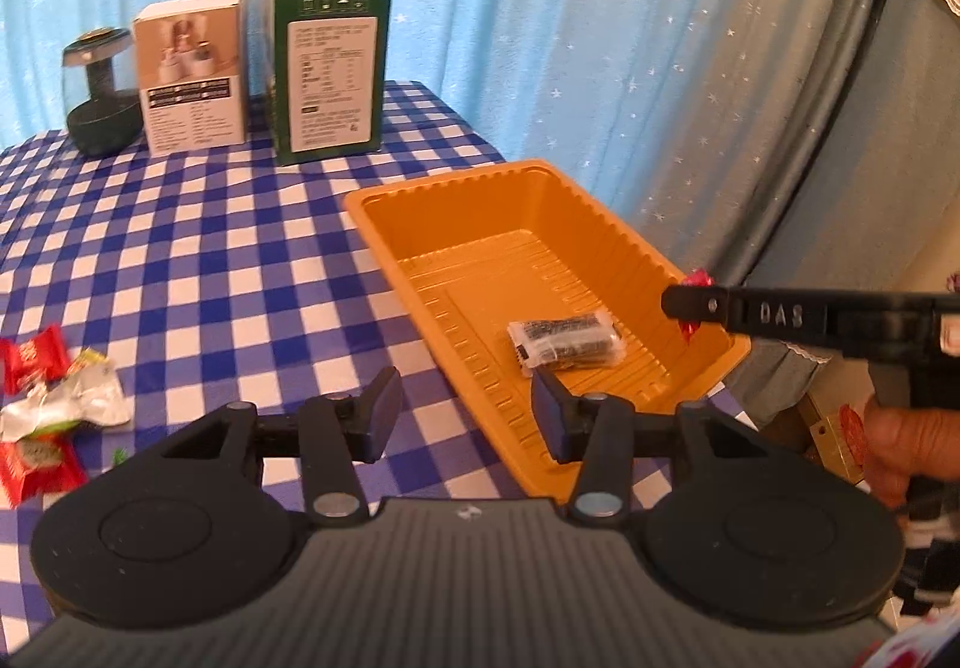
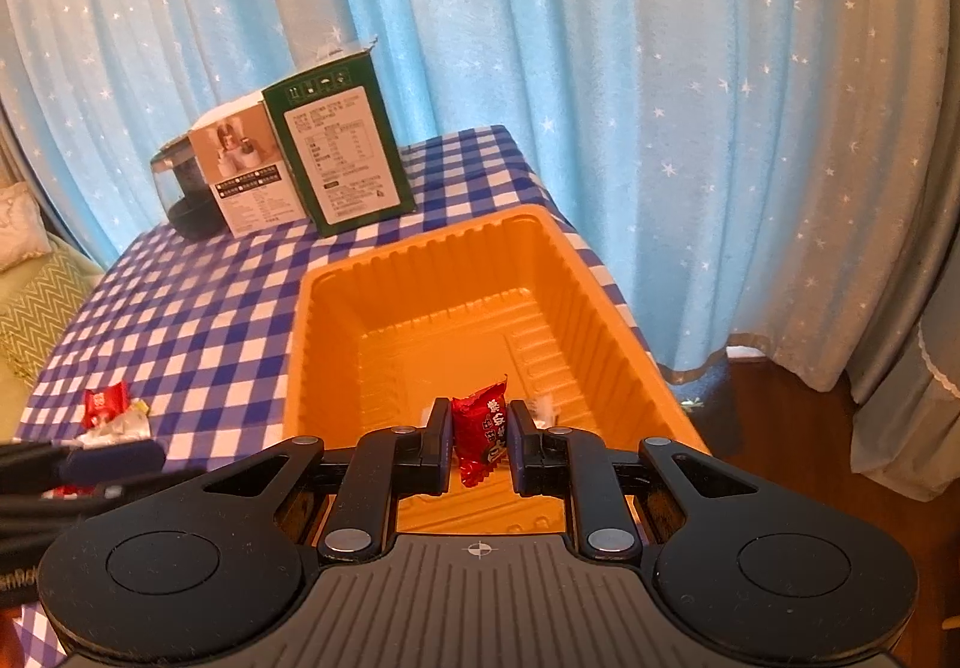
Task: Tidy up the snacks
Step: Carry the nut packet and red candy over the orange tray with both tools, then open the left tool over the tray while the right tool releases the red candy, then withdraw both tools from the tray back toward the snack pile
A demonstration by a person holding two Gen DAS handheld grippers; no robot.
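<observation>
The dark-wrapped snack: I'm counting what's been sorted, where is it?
The dark-wrapped snack lies inside the orange tray, near its front end, just ahead of the left gripper.

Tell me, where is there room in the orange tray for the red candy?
Most of the orange tray floor is bare, from the dark packet near its front up to the far wall. The crowded spot is the wrapper pile on the cloth.

Checked table (image 1: 210,260): orange tray (image 1: 384,212) ahead-right of left fingers, two boxes (image 1: 192,74) beyond, snack wrappers (image 1: 54,404) left.
</observation>
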